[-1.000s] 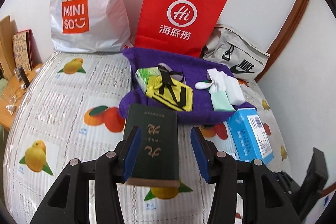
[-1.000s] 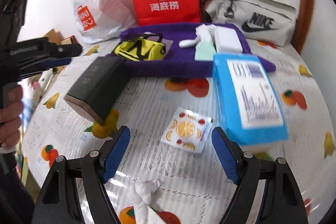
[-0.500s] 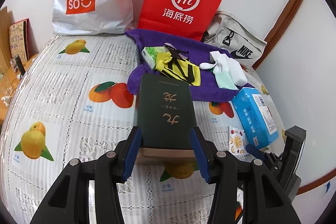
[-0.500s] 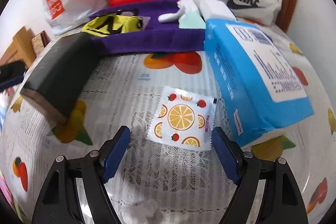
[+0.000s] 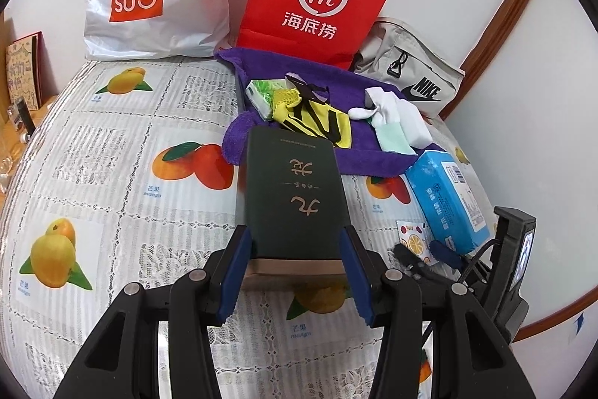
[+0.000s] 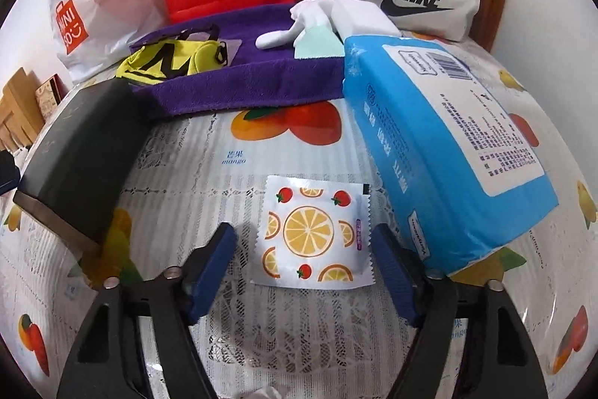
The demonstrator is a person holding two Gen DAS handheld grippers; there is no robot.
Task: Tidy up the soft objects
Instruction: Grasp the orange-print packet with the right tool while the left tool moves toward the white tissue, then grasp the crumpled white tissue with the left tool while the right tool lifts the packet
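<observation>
Both grippers have dropped toward the fruit-print tablecloth (image 6: 239, 152): the left gripper (image 5: 295, 268) clamps the dark green hardcover book (image 5: 295, 189) near its middle, while the right gripper (image 6: 302, 272), jaws just narrowing yet clear, straddles the flat citrus-print wipe sachet (image 6: 310, 230), so pickup seems imminent.

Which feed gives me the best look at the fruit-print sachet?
Right wrist view: the fruit-print sachet lies flat, whole and centred between the right gripper jaws, which have just been closing but aren't pressing on it. The left wrist view shows only a small, partly hidden glimpse.

Fruit-print wipe packet (image 6: 313, 232) (flat) lies beside blue tissue pack (image 6: 444, 152).
</observation>
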